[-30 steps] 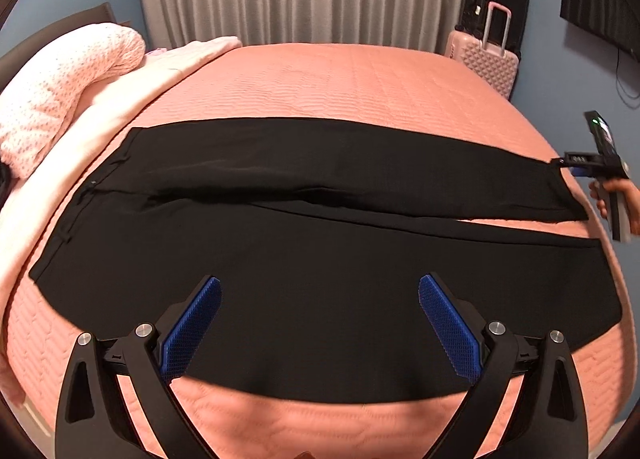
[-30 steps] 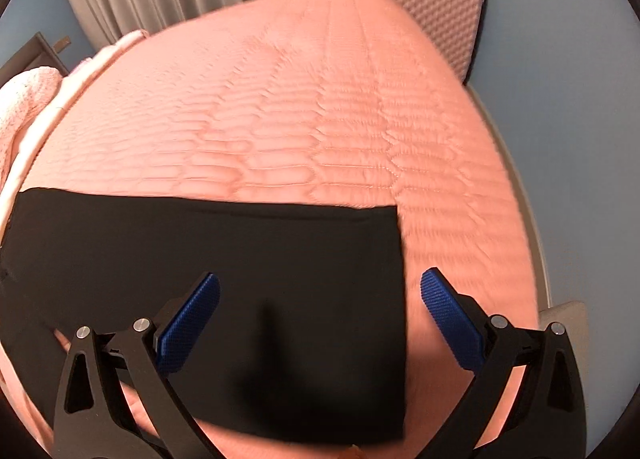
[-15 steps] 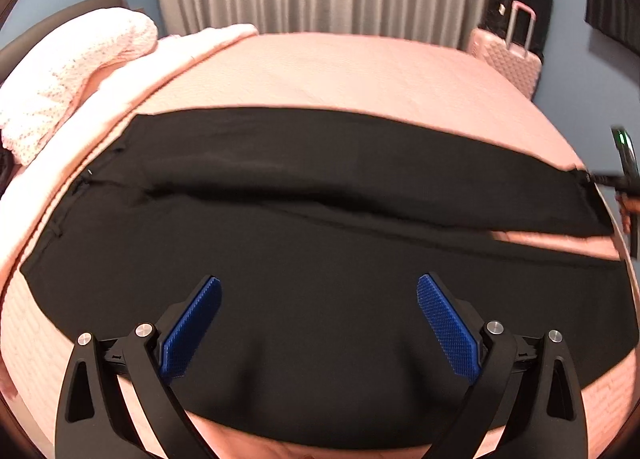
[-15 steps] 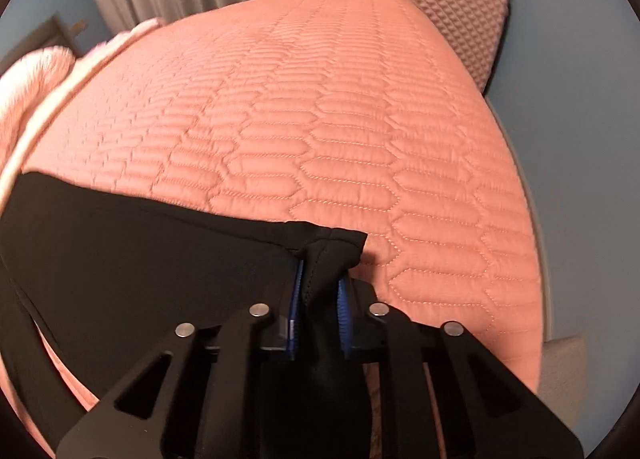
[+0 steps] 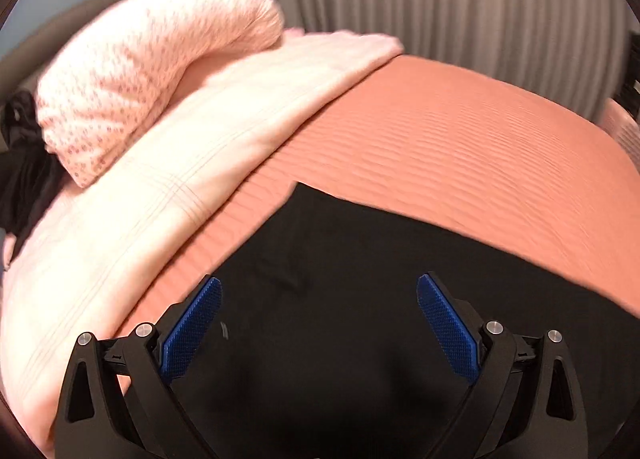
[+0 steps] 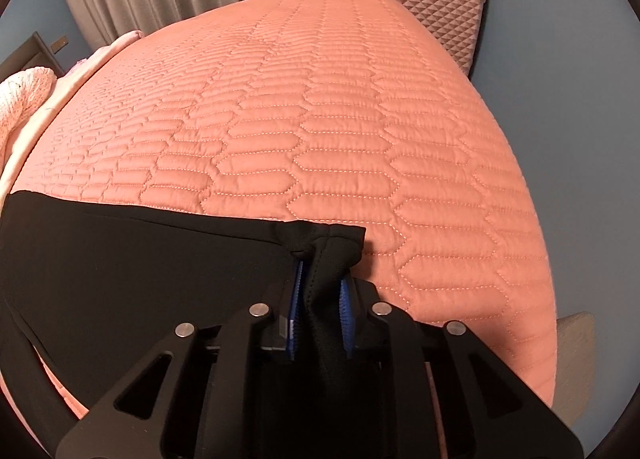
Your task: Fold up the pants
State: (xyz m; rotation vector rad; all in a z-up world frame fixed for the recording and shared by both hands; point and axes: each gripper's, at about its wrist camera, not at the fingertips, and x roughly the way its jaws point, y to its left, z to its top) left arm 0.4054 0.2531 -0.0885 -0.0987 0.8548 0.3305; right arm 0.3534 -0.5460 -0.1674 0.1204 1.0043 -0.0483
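On the quilted pink bed, the black pants lie flat; the right hand-held gripper pinches one hem corner, while the left hand-held gripper hovers wide over the waist, so a lone pull may skew the fold.

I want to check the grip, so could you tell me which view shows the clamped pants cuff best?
The right wrist view: the right gripper pinches the bunched cuff sharply in frame. The left wrist view shows only the pants' other end, blurred, beneath the open left gripper.
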